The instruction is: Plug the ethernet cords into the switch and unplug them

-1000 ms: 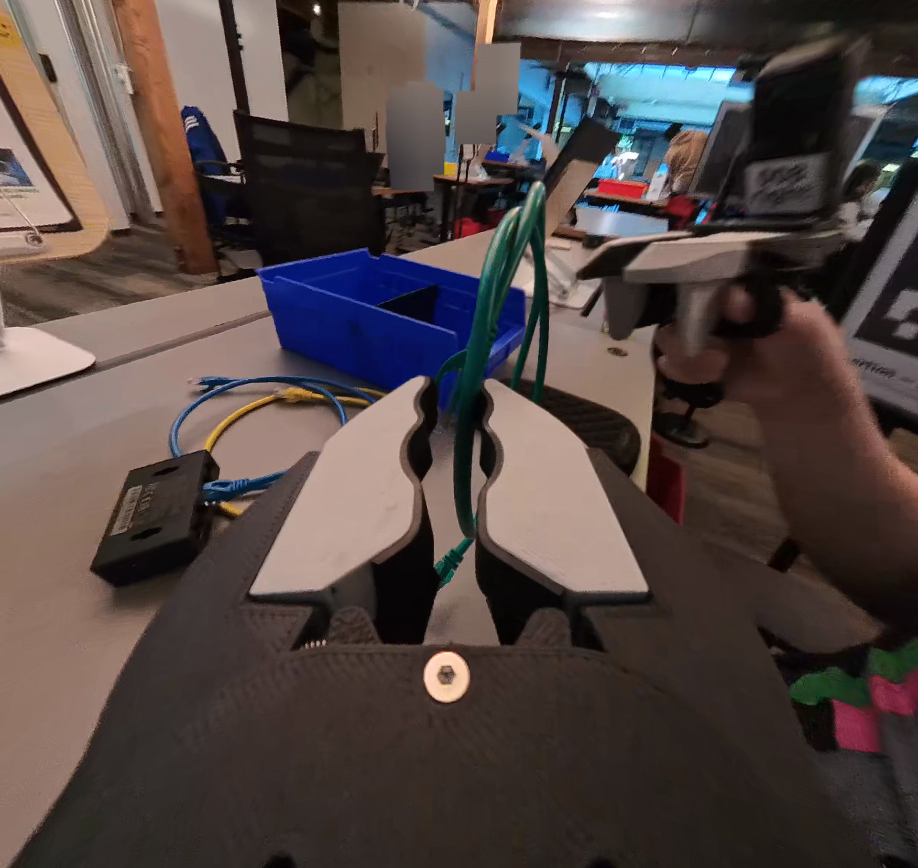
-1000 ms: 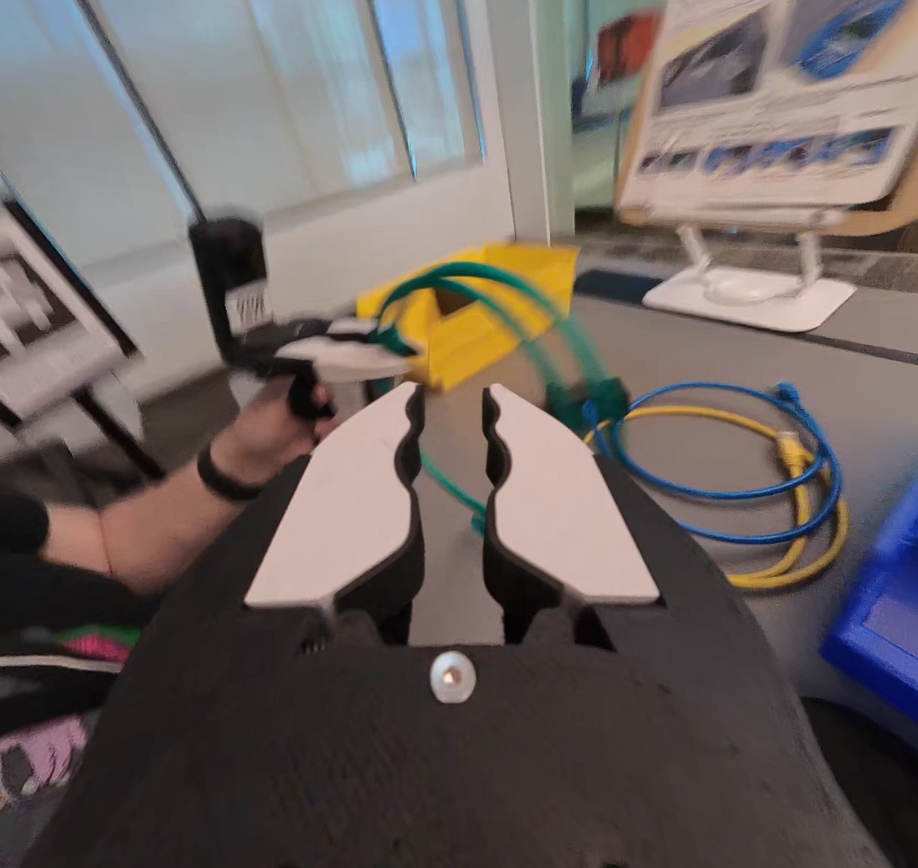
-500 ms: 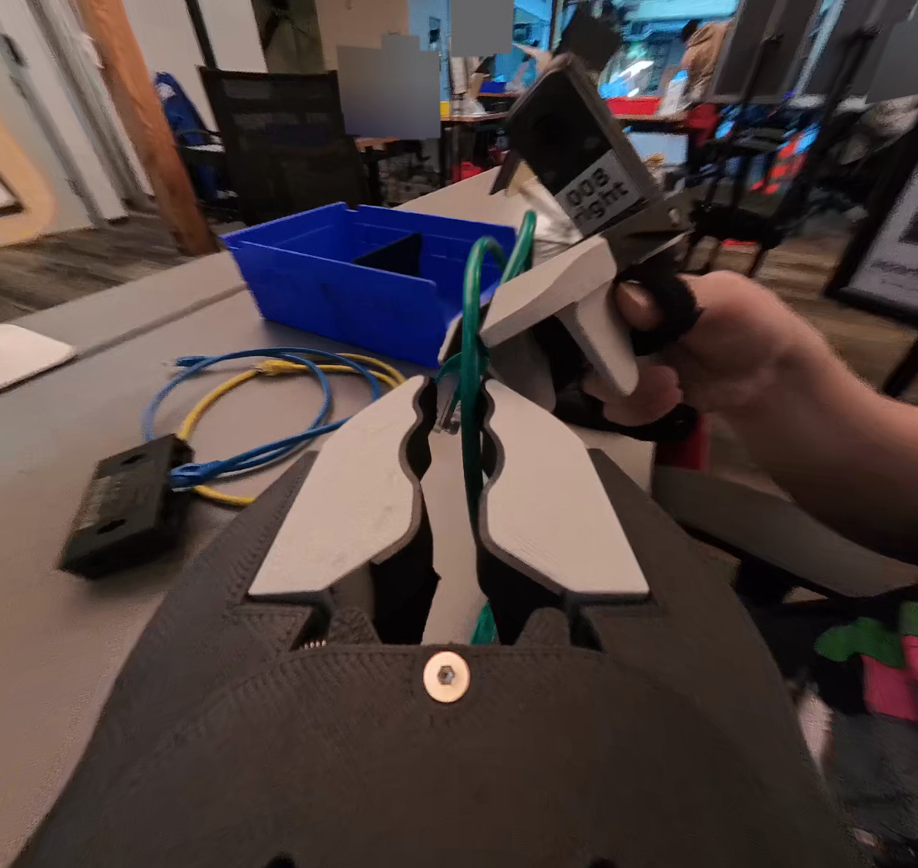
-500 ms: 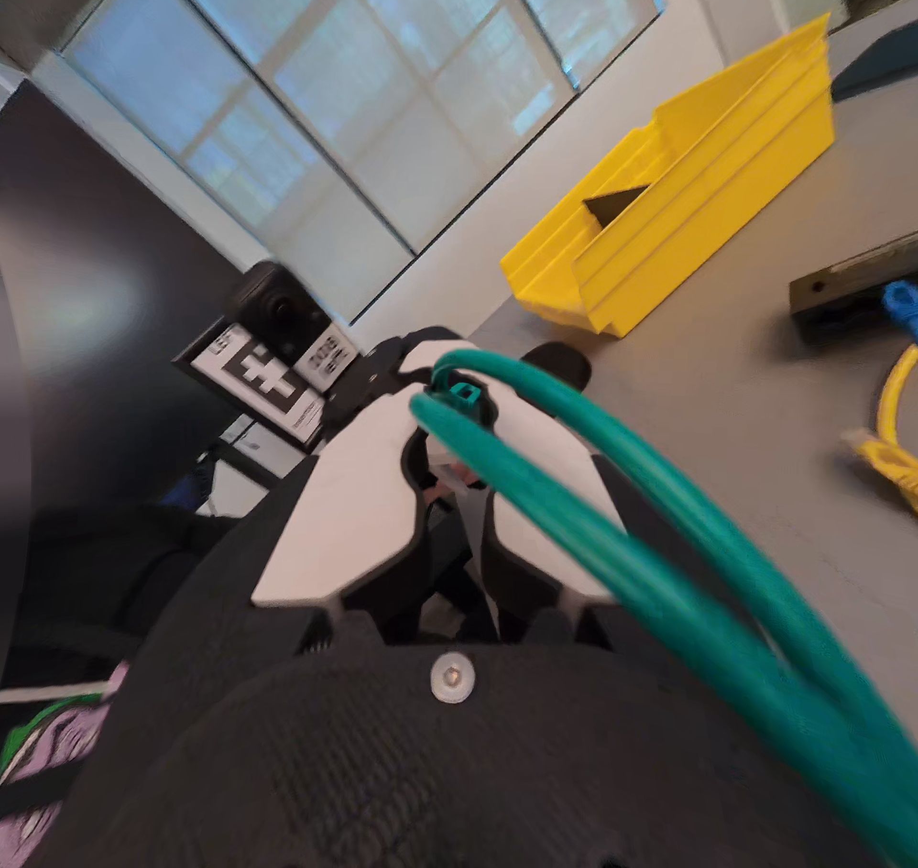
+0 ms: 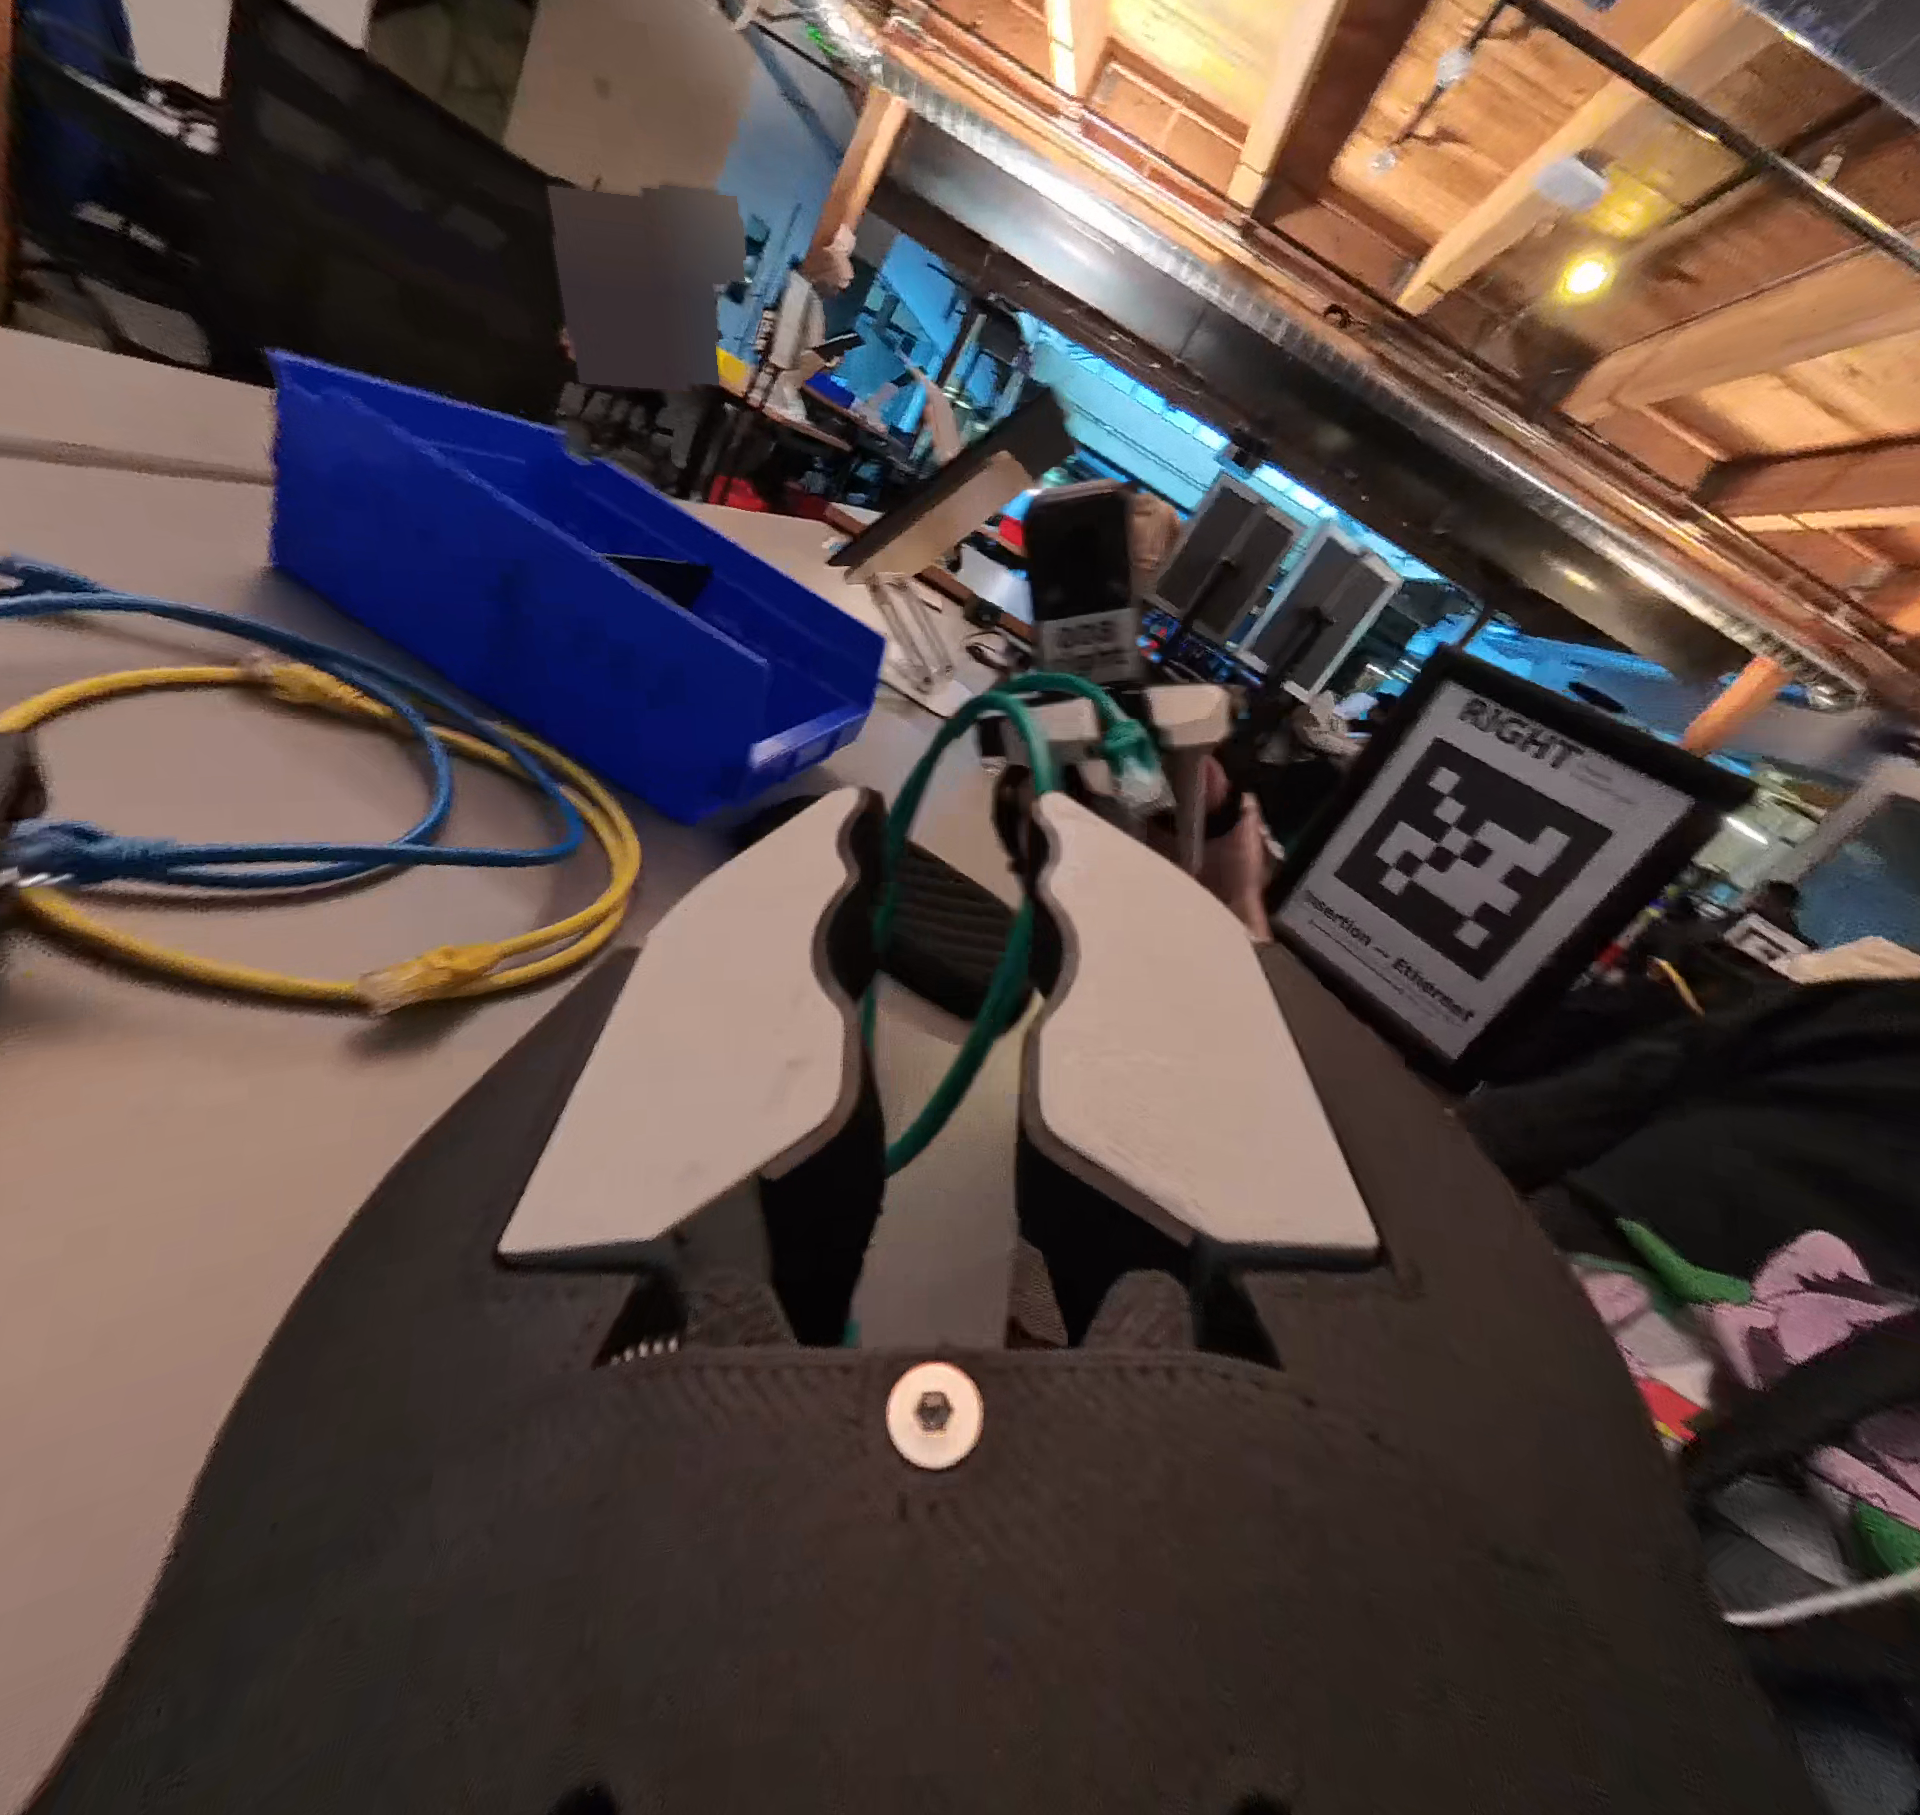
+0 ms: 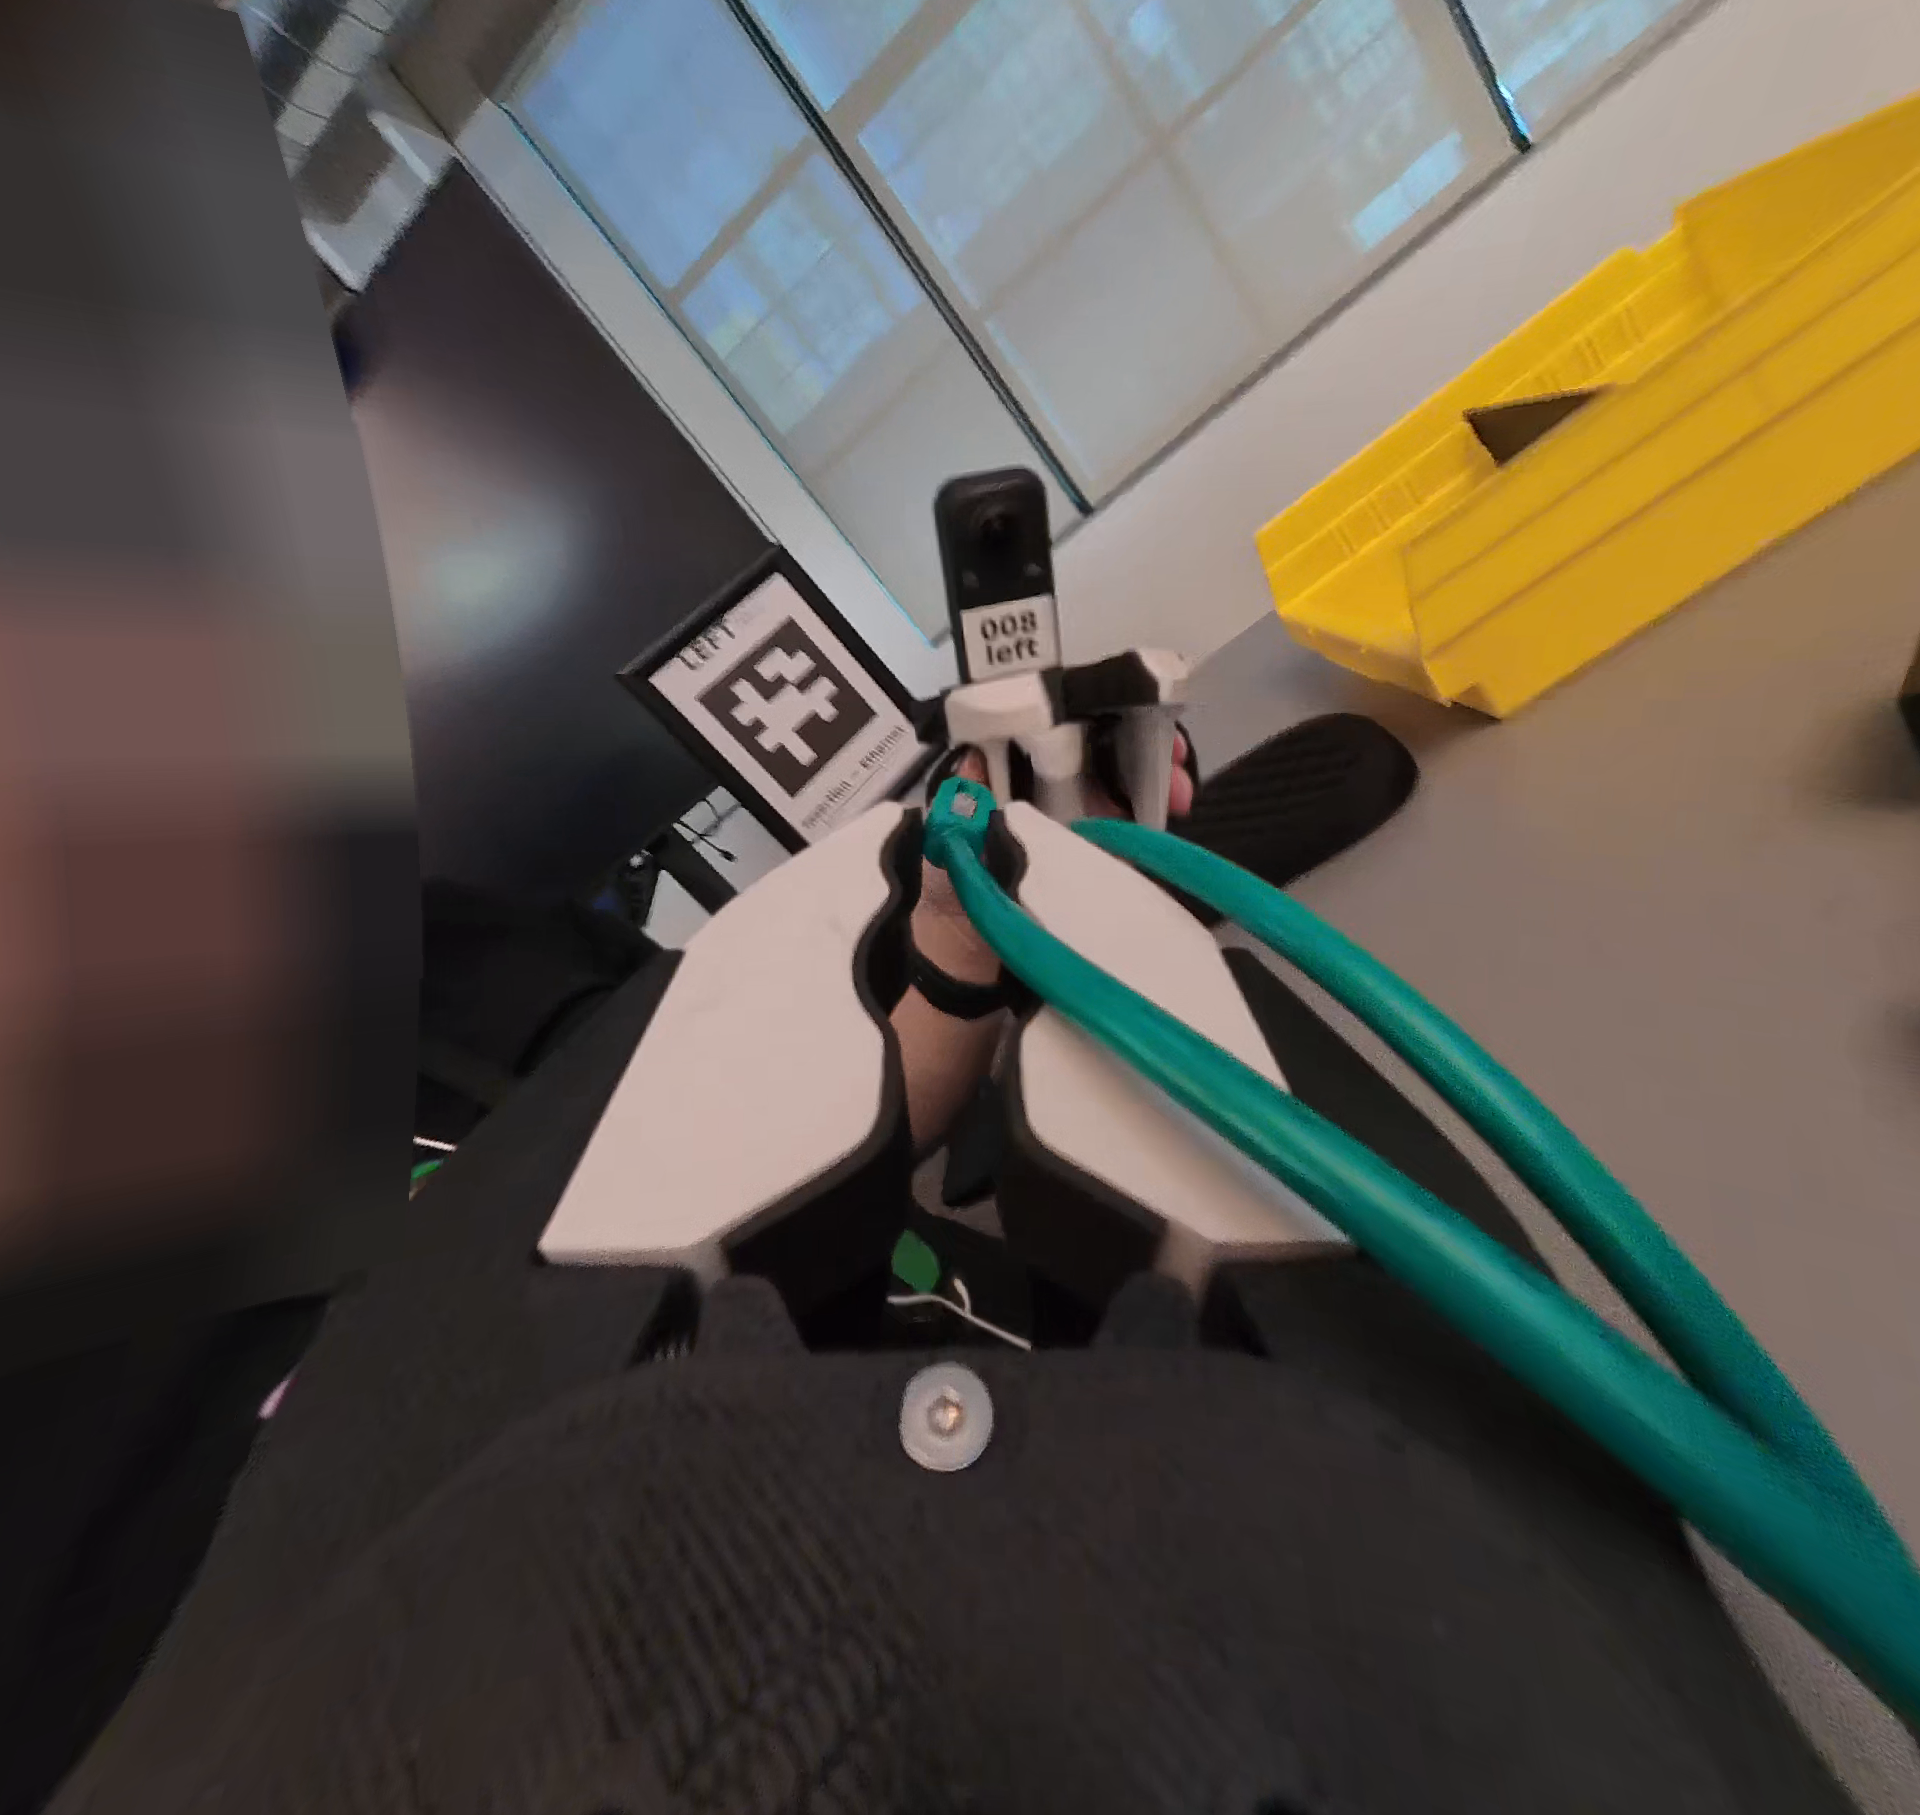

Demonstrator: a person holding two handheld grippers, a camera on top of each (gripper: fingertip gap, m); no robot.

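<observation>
A green ethernet cord (image 5: 966,1038) loops between the fingers of my left gripper (image 5: 951,815), which is open; the cord runs loosely through the gap. My right gripper (image 6: 961,830) is shut on the cord's green plug (image 6: 961,811) at its fingertips, above the table's front edge. In the left wrist view the right gripper (image 5: 1127,726) faces me with that plug (image 5: 1130,763) in it. The black switch (image 5: 12,789) is cut off at the left edge, with a blue cord (image 5: 312,643) plugged in. A yellow cord (image 5: 540,955) lies loose on the table.
A blue bin (image 5: 520,581) stands behind the cords and a yellow bin (image 6: 1610,518) at the table's other side. A black oval pad (image 6: 1299,799) lies near the front edge. Framed marker signs (image 5: 1455,861) (image 6: 790,726) stand off the table. A person's hand holds each gripper. The left gripper's tips are roughly 7 cm from the right gripper's.
My left gripper's fingers have spread and let the green cord go slack. My right gripper has closed on the green plug and drawn back from the left. Both views have tilted.
</observation>
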